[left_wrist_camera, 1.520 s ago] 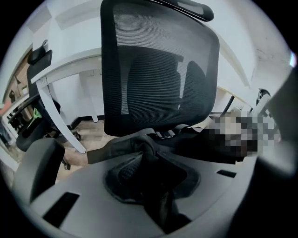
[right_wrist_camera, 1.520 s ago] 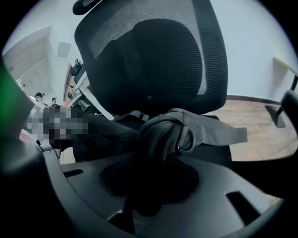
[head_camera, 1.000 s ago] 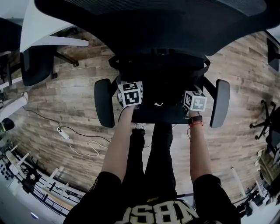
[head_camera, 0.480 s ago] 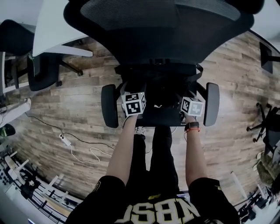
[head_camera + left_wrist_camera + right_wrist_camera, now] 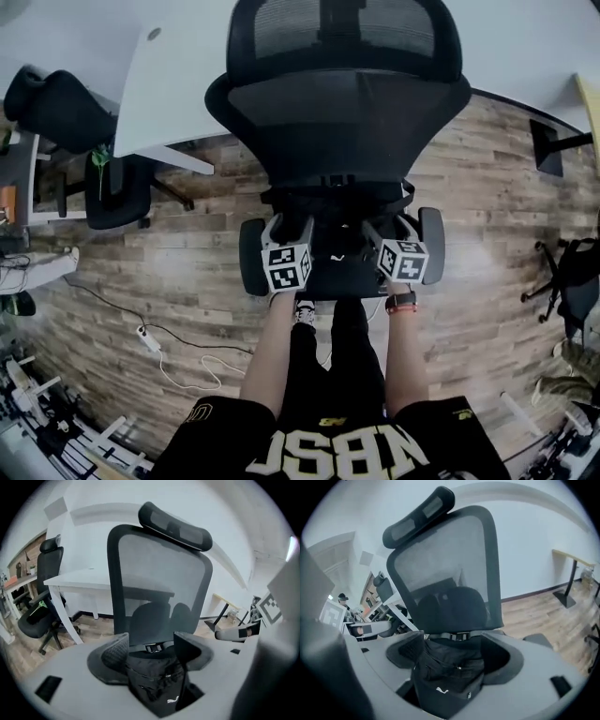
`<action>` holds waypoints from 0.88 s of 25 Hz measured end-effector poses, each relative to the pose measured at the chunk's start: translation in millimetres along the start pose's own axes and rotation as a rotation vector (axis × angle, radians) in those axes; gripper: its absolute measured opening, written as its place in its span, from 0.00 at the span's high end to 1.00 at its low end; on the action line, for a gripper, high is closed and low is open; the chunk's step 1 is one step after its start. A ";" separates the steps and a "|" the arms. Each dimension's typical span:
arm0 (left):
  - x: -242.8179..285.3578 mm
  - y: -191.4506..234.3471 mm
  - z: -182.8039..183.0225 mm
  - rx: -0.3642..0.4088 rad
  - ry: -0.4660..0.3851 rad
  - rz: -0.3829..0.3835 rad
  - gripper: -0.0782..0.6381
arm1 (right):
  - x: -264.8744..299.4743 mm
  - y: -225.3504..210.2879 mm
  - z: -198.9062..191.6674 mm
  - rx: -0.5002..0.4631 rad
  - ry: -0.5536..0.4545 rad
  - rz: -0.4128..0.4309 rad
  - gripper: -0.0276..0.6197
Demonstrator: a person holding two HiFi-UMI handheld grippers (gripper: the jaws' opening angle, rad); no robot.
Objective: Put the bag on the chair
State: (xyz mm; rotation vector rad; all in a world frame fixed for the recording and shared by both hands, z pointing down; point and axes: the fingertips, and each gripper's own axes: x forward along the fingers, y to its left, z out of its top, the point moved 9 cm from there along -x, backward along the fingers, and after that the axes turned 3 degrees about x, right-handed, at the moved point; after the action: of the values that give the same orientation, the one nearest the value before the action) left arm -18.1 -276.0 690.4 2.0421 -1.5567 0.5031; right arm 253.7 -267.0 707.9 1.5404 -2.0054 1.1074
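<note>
The left hand-held gripper [image 5: 289, 227] has just opened its jaws wide and grips nothing. The bag [image 5: 339, 246] sits on the seat of the chair [image 5: 347, 112], against the backrest. It lies beyond both pairs of jaws, untouched. The right hand-held gripper [image 5: 386, 230] has also just opened and is empty. The placing seems finished; the next move is only to draw both clear.

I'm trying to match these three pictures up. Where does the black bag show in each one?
Head view: the black bag sits at the centre, between the two armrests.
Left gripper view: bottom centre, just below the backrest.
Right gripper view: bottom centre, again below the backrest.
Shared landmark: the chair's mesh backrest, directly behind the bag in all three.
</note>
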 end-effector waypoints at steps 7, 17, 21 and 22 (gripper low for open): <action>-60.8 -4.5 78.6 0.009 -0.186 -0.006 0.52 | -66.2 52.7 61.9 -0.045 -0.197 -0.001 0.39; -141.1 -11.4 181.6 0.121 -0.439 -0.017 0.58 | -145.6 125.6 151.3 -0.243 -0.484 0.048 0.53; -164.6 -12.4 211.2 0.139 -0.541 -0.029 0.63 | -168.9 151.6 178.1 -0.322 -0.561 0.069 0.55; -169.8 -13.0 218.5 0.149 -0.561 -0.027 0.64 | -173.6 156.2 183.9 -0.336 -0.579 0.074 0.55</action>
State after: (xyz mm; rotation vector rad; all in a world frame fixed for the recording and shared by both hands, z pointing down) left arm -55.5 -274.7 415.9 2.4564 -1.8375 0.0249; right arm 195.0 -284.7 417.1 1.7396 -2.4687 0.3212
